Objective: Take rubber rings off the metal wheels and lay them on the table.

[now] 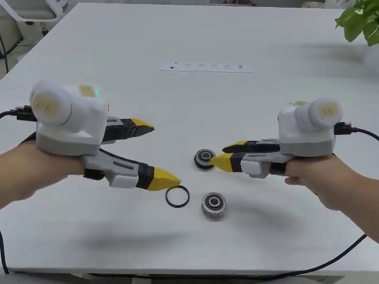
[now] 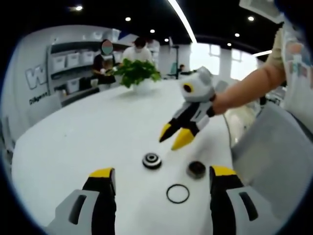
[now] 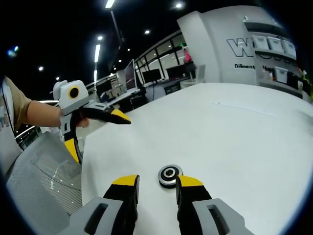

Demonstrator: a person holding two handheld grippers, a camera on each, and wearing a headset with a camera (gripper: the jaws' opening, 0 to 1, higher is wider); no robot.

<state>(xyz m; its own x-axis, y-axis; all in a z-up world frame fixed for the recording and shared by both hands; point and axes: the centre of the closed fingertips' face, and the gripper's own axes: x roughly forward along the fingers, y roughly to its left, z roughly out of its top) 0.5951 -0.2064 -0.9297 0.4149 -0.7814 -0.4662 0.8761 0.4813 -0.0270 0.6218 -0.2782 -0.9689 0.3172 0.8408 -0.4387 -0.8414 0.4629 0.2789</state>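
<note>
left tongs point(image 1: 155, 151) wide open and empty, hanging just above the loose rubber ring point(image 1: 177, 196) that lies flat on the counter point(image 1: 118, 53). right tongs point(image 1: 222, 155) narrow and empty, tips just beside the far metal wheel point(image 1: 205, 158), probably lining up for its ring. near metal wheel point(image 1: 214, 204) sits beside the loose ring. power strip point(image 1: 206, 67) and plant point(image 1: 361, 21) are well apart, nothing blocks.

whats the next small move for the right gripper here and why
Probably ease the right gripper forward and close on the wheel lying just ahead of its slightly parted jaws. One rubber ring already lies loose on the table, and the left gripper is wide open beside it, free to help peel.
</note>
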